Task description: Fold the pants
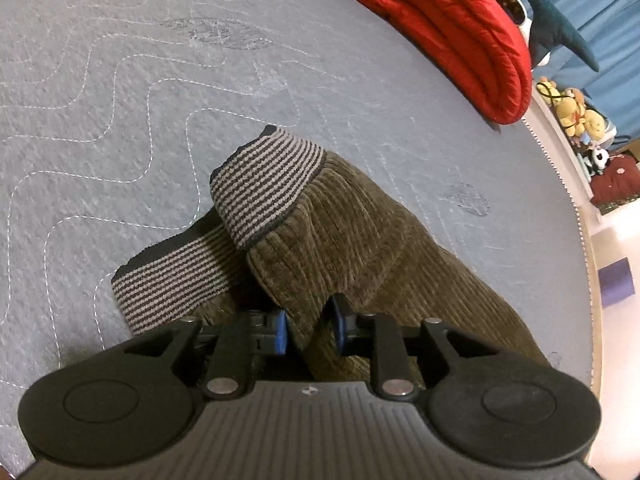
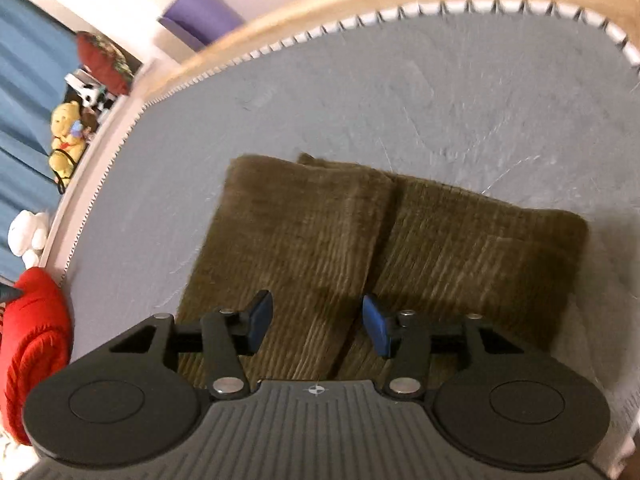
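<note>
1. Grey quilted bed [image 1: 200, 80] carries the pants [image 1: 352, 240], cuffs toward 11 o'clock.
2. Soft, limp corduroy; we would pinch the cuffs [image 1: 268, 184].
3. Left tool [image 1: 310, 330] narrow, straddling a fold; right tool [image 2: 316, 326] wide, holding nothing.

Dim warm indoor light, heavy fisheye bending at edges, right-wrist view motion-blurred.

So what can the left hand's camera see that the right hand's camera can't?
Only the left wrist view shows the striped waistband of the pants, with a ridge of cloth between the left gripper pads. Only the right wrist view shows the two plain leg ends lying side by side under the open right gripper. Both show the brown corduroy pants, the grey mattress, the red blanket and the plush toys.
</note>
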Demonstrator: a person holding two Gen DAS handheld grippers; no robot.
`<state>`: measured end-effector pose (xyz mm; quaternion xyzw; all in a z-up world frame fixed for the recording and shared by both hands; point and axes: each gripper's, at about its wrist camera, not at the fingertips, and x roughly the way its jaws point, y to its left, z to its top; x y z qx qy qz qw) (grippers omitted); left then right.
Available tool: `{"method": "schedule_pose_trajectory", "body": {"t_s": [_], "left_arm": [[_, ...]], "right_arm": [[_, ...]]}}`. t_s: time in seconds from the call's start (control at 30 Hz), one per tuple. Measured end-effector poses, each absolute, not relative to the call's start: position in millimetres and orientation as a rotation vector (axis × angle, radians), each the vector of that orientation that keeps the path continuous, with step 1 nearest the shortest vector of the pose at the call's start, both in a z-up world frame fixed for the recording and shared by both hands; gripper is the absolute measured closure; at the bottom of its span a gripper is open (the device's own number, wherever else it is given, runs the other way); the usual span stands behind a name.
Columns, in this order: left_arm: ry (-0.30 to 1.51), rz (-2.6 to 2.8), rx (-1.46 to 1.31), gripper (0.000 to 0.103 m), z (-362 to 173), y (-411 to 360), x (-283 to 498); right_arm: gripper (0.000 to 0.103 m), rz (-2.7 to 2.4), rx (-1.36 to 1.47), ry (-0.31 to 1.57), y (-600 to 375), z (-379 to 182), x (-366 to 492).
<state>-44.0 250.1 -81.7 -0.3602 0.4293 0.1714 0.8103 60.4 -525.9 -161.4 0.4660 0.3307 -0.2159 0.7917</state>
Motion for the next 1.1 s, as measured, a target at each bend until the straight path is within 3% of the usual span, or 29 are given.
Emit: {"method": "schedule_pose_trajectory", "body": {"t_s": [0.23, 0.37, 0.4, 0.5, 0.77, 0.87, 0.97, 1.1], "left_arm": [[0.916, 0.391, -0.757, 0.072, -84, 249, -39], [0.920, 0.398, -0.755, 0.071, -88, 252, -36], [0.918, 0.397, -0.749, 0.076, -88, 251, -36], [0.864, 0.385, -0.716, 0.092, -77, 248, -40], [0.623, 0.328, -0.850, 0.094, -27, 257, -79], [0.610, 0.336, -0.874, 0.094, -23, 263, -89], [0.726, 0.345, -0.803, 0.094, -31, 259, -85], [0.878, 0.337, -0.770, 0.093, -55, 255, -82]], "right_arm": [[0.053, -0.493, 0.960, 0.688, -544, -171, 82], [0.089, -0.528, 0.927, 0.700, -547, -174, 84], [0.091, -0.529, 0.922, 0.698, -547, -173, 84], [0.094, -0.526, 0.908, 0.672, -544, -159, 82], [0.096, -0.481, 0.896, 0.422, -541, -86, 27], [0.097, -0.510, 0.882, 0.366, -545, -67, 1], [0.097, -0.557, 0.869, 0.493, -547, -74, -9], [0.096, -0.637, 0.929, 0.759, -565, -124, -7]]}}
